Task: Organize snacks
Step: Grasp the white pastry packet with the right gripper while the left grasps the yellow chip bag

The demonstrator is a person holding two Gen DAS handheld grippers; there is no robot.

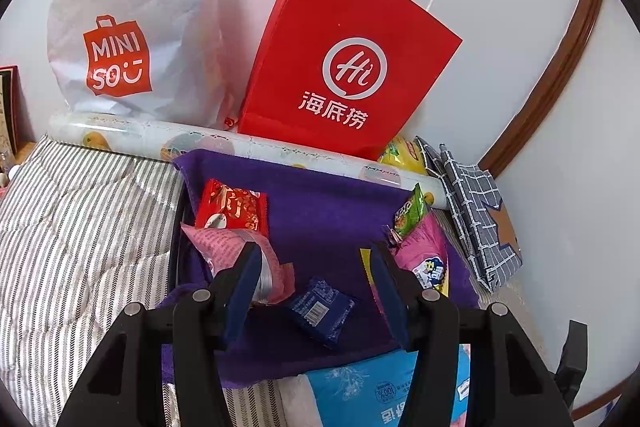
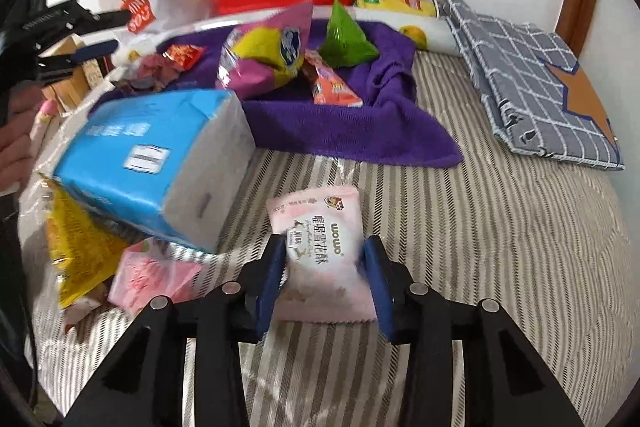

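Your right gripper (image 2: 325, 267) has its blue pads on either side of a pale pink snack packet (image 2: 320, 251), the left pad touching the wrapper's edge; the jaws look clamped on it, though blur hides the right contact. That packet is a flat pillow pouch with dark lettering, a small round emblem and serrated end seams. Its long axis runs from six to twelve o'clock, straight along your fingers, far end toward twelve. It lies on the striped bedcover (image 2: 500, 247). At ten o'clock sits a blue tissue pack (image 2: 152, 167); at twelve, a purple cloth (image 2: 340, 131) bearing other snacks. Your left gripper (image 1: 316, 267) hovers unclenched over a blue packet (image 1: 322, 311).
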